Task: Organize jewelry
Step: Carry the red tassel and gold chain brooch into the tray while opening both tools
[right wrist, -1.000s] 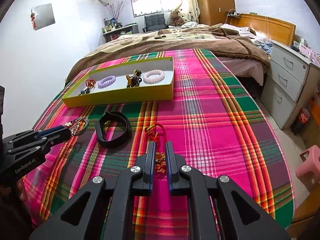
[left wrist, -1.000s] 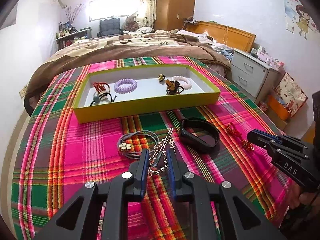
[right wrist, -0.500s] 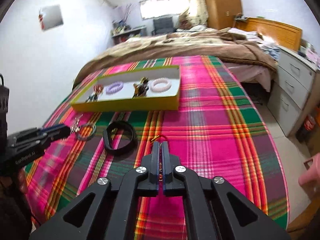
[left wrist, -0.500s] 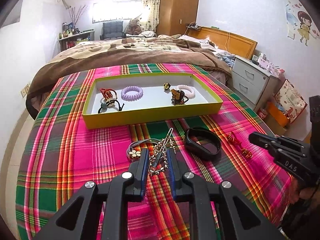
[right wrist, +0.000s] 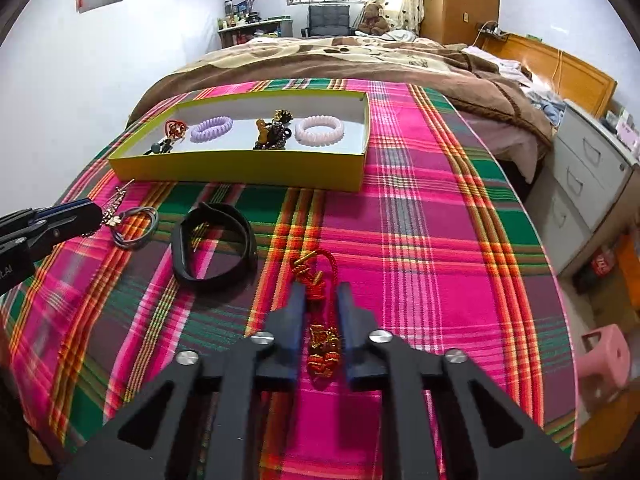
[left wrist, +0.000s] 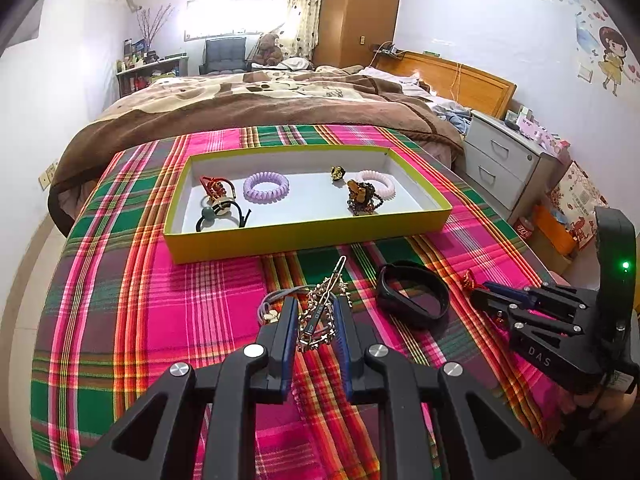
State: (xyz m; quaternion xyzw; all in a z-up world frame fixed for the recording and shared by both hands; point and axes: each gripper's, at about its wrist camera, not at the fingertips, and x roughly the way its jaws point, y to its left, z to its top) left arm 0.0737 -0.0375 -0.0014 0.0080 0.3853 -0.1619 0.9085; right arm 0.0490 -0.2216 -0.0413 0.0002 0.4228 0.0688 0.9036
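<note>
Left tool beside black band

Woven plaid cloth, matt black band — glossy gilt metal hairpin, knotted red cord charm

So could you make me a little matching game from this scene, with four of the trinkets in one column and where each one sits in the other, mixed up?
Things:
1. Lilac spiral hair tie
2. Black rubber wristband
3. Gold spiky metal hairpin
4. Red knotted cord charm with gold beads

Places:
A. Between the fingers of the right gripper
B. Inside the yellow-green tray
C. Between the fingers of the left gripper
D. Flat on the plaid cloth, outside the tray

Pairs: 1-B, 2-D, 3-C, 4-A
</note>
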